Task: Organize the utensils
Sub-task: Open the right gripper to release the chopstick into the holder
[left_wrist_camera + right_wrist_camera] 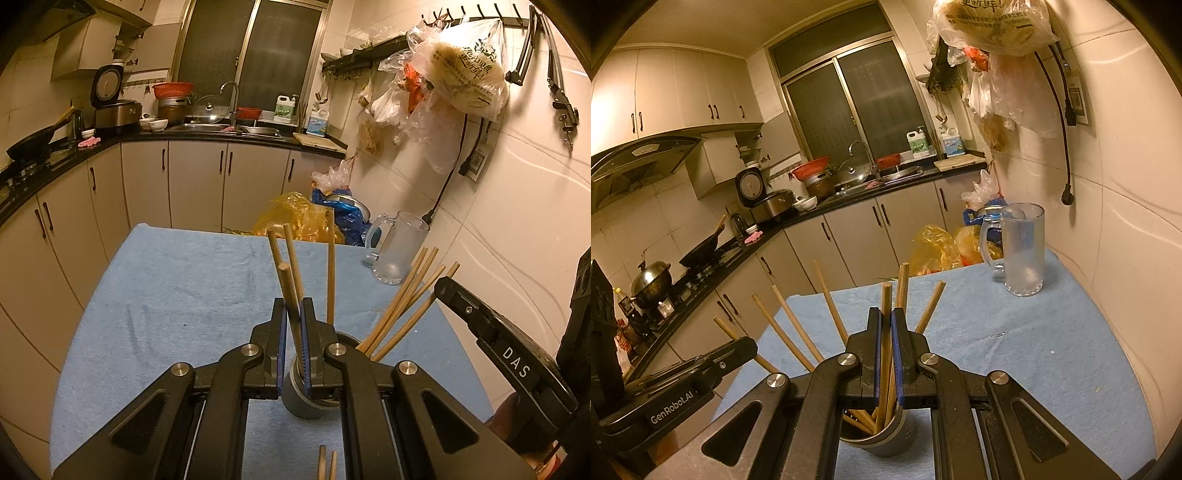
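A grey cup (301, 400) stands on the blue cloth (177, 295) and holds several wooden chopsticks (402, 306) that fan out to the right. My left gripper (293, 304) is above the cup, shut on a chopstick (290, 284) that stands in it. In the right wrist view the same cup (886, 441) sits below my right gripper (886, 314), which is shut on an upright chopstick (885, 295). Other chopsticks (790, 332) lean left. Two more chopstick ends (327, 463) lie on the cloth near me.
A frosted glass mug (1023, 251) stands at the cloth's far right by the tiled wall. Plastic bags (295, 218) sit on the floor beyond the table. Kitchen cabinets and a counter (184, 136) run along the left and back. The left gripper's body (683, 380) is close on the left.
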A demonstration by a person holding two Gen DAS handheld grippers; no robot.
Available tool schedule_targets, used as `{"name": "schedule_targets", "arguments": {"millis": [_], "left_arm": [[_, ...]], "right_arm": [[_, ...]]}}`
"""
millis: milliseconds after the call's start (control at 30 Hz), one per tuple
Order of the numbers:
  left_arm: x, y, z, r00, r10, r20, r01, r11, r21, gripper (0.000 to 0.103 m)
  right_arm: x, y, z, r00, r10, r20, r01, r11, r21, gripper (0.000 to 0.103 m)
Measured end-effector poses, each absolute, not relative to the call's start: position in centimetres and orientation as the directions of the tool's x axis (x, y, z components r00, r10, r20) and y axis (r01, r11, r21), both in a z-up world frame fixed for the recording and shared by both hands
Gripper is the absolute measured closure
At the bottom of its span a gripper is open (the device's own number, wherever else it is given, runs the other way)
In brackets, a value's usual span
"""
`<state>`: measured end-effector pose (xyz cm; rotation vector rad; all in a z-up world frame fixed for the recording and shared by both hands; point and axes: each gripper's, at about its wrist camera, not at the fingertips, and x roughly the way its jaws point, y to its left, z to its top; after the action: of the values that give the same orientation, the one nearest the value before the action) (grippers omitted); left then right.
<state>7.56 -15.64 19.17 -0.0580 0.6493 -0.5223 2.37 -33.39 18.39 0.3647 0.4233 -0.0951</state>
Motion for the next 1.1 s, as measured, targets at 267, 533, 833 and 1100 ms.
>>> {"name": "schedule_targets", "arguments": {"millis": [267, 533, 833, 1100], "left_arm": [[7.8, -15.5, 19.0, 0.669, -0.478, -0.569, 0.442, 0.872, -0.212, 0.096], [7.9, -15.6, 18.9, 0.669, -0.477, -0.57, 0.441, 0.872, -0.212, 0.096], [7.6, -15.1, 18.7, 0.681, -0.468, -0.563, 0.432, 0.878, -0.207, 0.081], [7.4, -14.4, 18.7, 0.688, -0.46, -0.562, 0.418, 0.883, -0.211, 0.071]], "right_arm": [[2.4, -33.3, 18.5, 0.907, -0.01, -0.42, 0.162, 0.931, 0.328, 0.097], [2.4, -33.2, 18.5, 0.904, 0.002, -0.428, 0.158, 0.928, 0.338, 0.096], [2.1, -33.4, 18.8, 0.905, 0.0, -0.426, 0.161, 0.925, 0.343, 0.096], [1.1, -33.5, 19.5, 0.914, -0.007, -0.406, 0.161, 0.924, 0.347, 0.082]]}}
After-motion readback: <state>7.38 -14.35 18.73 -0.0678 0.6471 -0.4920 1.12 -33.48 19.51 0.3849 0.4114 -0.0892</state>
